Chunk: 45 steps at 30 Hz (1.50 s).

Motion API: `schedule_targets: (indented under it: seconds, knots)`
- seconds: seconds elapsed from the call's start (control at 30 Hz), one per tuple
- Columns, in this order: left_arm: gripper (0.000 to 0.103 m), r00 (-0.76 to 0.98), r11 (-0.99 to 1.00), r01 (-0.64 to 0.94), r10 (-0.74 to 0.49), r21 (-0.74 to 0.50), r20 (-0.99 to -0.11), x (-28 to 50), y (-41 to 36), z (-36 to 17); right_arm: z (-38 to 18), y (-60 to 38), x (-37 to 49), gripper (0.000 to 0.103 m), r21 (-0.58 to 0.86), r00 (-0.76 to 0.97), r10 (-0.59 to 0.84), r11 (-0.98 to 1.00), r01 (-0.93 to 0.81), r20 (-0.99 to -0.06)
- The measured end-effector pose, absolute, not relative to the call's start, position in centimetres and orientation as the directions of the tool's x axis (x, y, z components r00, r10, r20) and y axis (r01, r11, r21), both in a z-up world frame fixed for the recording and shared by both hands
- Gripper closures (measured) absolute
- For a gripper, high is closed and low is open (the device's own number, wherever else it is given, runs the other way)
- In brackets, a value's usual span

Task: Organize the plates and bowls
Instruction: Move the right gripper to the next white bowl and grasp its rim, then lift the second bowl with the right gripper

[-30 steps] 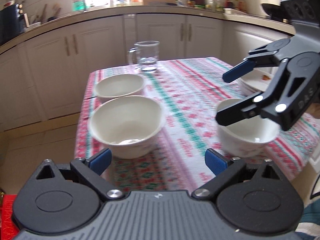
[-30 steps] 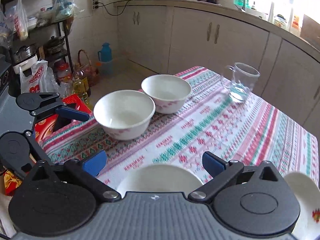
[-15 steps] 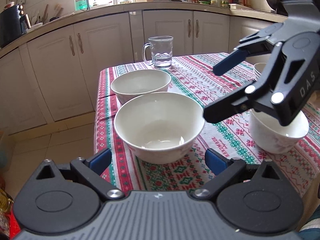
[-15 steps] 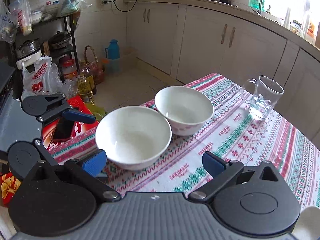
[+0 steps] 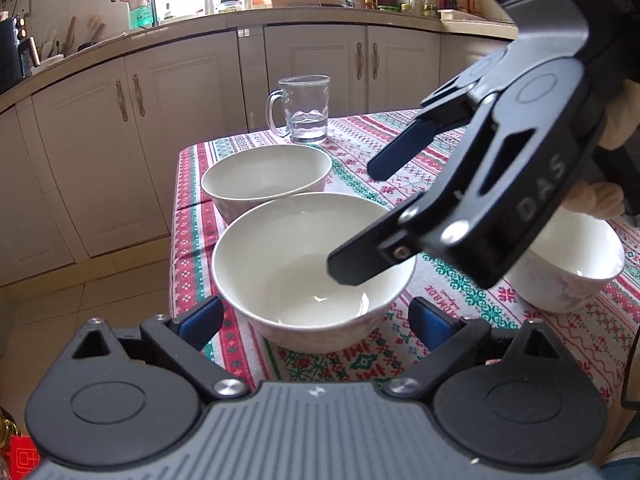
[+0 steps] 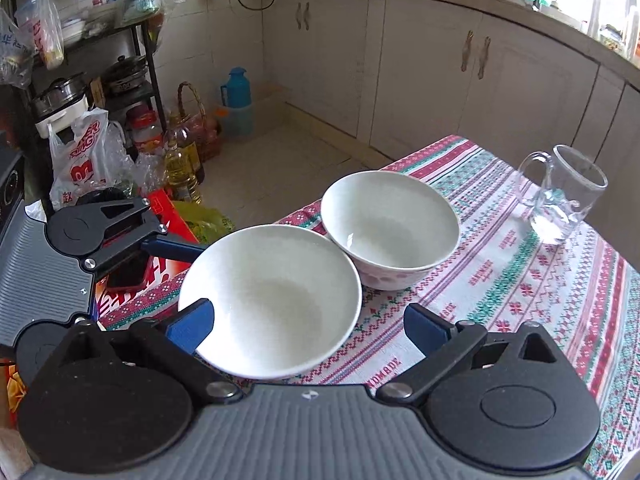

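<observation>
Both grippers crowd the near bowl [image 5: 308, 268] at the table's [image 5: 460, 296] edge, the left gripper [image 5: 316, 320] straddling it and the right gripper [image 6: 308, 326] reaching over its rim, jaws wide but closing without contact, apparently to lift it for stacking.

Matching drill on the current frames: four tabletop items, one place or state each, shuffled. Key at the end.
1 glass mug
2 near bowl
3 far bowl
4 small bowl

A just in front of the mug
B holds a little water
C rightmost, left wrist view
D at the tablecloth edge

Pairs: 1-B, 2-D, 3-A, 4-C
</observation>
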<state>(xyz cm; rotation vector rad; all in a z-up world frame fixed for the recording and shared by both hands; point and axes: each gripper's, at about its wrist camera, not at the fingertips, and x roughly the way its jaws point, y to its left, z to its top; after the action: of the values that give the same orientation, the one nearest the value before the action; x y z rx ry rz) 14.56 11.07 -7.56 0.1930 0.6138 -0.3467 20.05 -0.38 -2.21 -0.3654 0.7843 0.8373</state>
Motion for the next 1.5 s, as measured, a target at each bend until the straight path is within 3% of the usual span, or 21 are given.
schedule_targets:
  seconds: [0.4, 0.53, 1.5]
  knots:
    - [0.014, 0.760, 0.922, 0.384, -0.282, 0.055, -0.585, 14.9, 11.5, -7.6, -3.7, 0.6, 21.7, 0.028, 0.067, 0.351, 0.518, 0.626, -0.777, -0.780]
    - [0.014, 0.760, 0.921, 0.386, -0.282, 0.059, -0.585, 14.8, 11.5, -7.6, -3.8, 0.5, 21.8, 0.032, 0.081, 0.340, 0.524, 0.623, -0.778, -0.781]
    - [0.014, 0.751, 0.871, 0.479, -0.345, 0.105, -0.562, 11.4, 7.4, -3.3, 0.3, -4.1, 17.2, 0.034, 0.043, 0.419, 0.521, 0.662, -0.748, -0.743]
